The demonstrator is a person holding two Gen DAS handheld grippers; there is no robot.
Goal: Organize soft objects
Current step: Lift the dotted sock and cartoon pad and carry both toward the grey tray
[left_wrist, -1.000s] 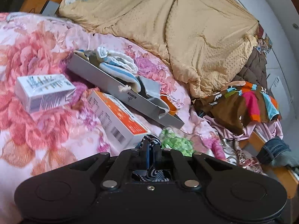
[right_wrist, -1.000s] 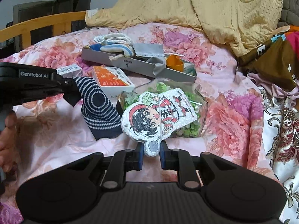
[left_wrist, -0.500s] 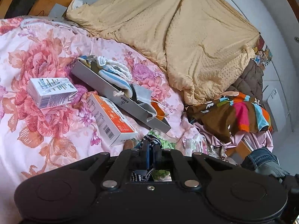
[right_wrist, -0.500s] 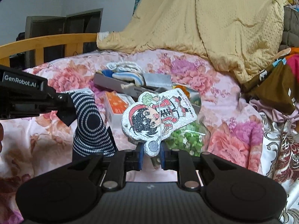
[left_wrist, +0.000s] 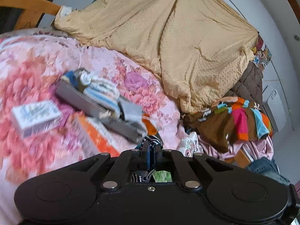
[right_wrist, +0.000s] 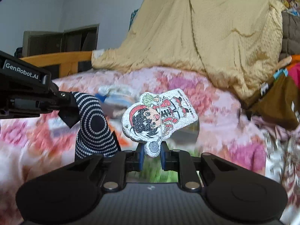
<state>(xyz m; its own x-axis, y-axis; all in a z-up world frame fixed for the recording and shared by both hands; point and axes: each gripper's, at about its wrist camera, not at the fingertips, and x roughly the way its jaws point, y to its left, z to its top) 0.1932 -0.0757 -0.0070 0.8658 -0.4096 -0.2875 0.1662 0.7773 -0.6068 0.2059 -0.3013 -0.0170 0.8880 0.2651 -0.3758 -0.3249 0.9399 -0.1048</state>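
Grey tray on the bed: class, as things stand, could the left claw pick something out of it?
Probably not: the left claw is shut on the dotted navy sock, so the grey tray ahead is beyond use.

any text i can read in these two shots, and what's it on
"GenRobot.AI": on the left gripper body, seen from the right wrist.
Red print along the cartoon toy edge: too small to read.
White box and orange box print: blurred, unreadable.
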